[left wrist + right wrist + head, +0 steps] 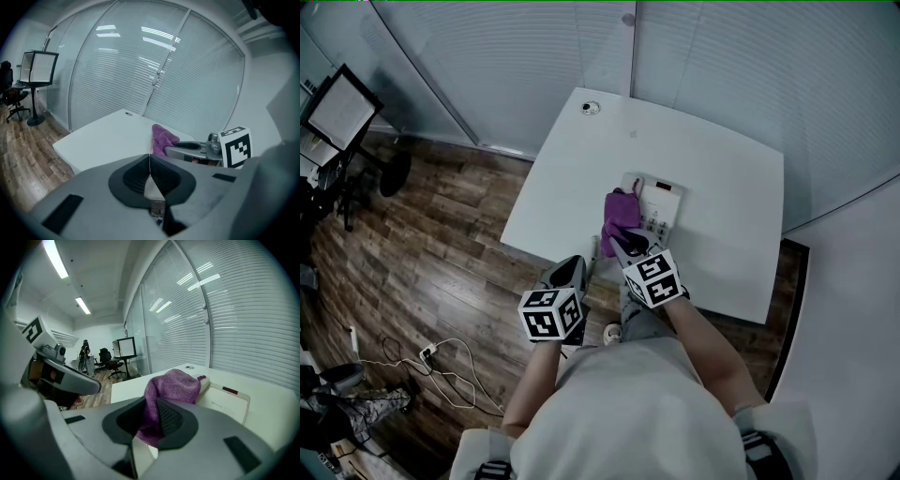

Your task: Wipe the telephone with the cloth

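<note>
A white desk telephone lies on the white table near its front edge. A purple cloth is draped over the phone's left side, on the handset. My right gripper is shut on the cloth's near end; in the right gripper view the cloth runs from between the jaws up over the telephone. My left gripper hangs at the table's front edge, left of the right one, shut with nothing in it. In the left gripper view its jaws meet, and the cloth shows beyond.
A round cable port sits at the table's far left corner. Glass walls with blinds run behind the table. Wooden floor lies to the left, with a power strip and cables, an office chair and a monitor stand.
</note>
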The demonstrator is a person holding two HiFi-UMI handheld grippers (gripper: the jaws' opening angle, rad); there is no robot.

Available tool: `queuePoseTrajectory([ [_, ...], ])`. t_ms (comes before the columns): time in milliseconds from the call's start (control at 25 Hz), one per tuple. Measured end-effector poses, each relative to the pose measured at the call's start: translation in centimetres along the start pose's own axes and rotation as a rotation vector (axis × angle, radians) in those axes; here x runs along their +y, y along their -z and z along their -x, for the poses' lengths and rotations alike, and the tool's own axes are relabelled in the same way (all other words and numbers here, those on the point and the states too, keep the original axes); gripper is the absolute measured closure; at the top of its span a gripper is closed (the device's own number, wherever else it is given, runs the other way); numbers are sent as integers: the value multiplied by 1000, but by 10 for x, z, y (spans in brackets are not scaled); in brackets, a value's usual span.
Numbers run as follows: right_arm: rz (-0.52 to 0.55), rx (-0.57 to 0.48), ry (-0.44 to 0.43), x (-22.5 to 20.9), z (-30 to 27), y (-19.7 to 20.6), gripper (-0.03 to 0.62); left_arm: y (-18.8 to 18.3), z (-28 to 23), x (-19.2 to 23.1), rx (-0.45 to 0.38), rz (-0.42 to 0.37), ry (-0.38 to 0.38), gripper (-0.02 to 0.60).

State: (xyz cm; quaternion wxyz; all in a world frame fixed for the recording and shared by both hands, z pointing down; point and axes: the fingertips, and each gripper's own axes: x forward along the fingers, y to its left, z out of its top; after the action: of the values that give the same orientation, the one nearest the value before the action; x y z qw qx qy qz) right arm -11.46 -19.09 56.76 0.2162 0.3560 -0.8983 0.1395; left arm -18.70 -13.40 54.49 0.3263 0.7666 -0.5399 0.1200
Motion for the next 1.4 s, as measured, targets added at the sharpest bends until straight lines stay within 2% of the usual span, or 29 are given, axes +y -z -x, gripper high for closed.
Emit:
queuePoseTrajectory([
  [1080,18,75,-77,42,-1,36,513,11,13,2,2,21,-8,560],
  [1400,20,91,-77,46,1,43,513,12,16,-1,0,22,-4,560],
])
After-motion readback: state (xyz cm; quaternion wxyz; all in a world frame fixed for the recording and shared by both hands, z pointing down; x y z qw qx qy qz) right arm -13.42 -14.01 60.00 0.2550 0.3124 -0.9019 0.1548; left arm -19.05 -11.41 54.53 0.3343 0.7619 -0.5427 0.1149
